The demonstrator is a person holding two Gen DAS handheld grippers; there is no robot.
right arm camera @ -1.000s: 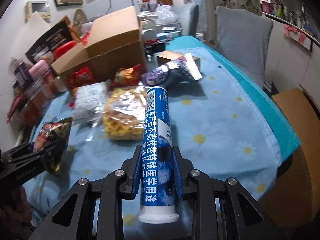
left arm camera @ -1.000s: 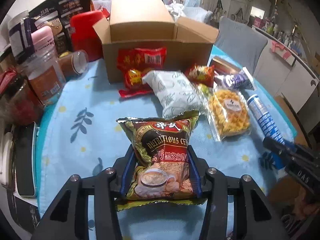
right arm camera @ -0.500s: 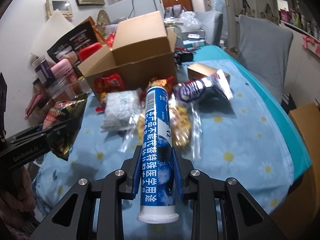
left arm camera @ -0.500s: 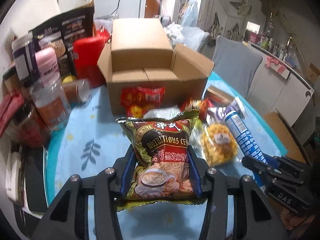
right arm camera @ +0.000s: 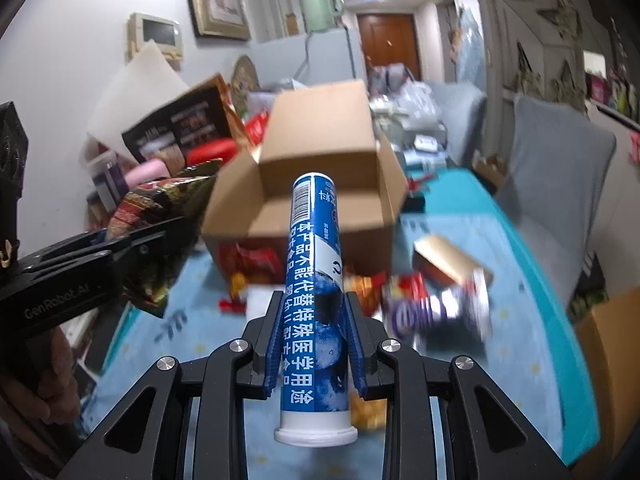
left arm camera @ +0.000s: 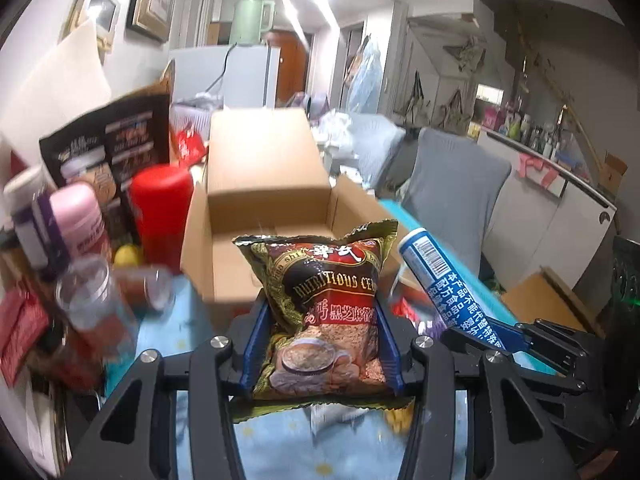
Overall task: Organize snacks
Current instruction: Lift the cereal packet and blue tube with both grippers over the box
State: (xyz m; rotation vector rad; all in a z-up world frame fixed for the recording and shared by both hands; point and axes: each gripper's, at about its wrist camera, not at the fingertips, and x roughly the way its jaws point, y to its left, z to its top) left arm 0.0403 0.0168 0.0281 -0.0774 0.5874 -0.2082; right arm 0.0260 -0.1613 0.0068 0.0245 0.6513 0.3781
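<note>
Both the cereal bag and blue tube have risen, apparently nearing the box.

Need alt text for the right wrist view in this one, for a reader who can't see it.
The right gripper clamps a blue tube, pointing it toward an open cardboard box on a blue flowered tablecloth. At left, the left gripper holds a snack bag; loose snacks lie before the box.

"NUTRITIOUS CE.." on snack bag
</note>
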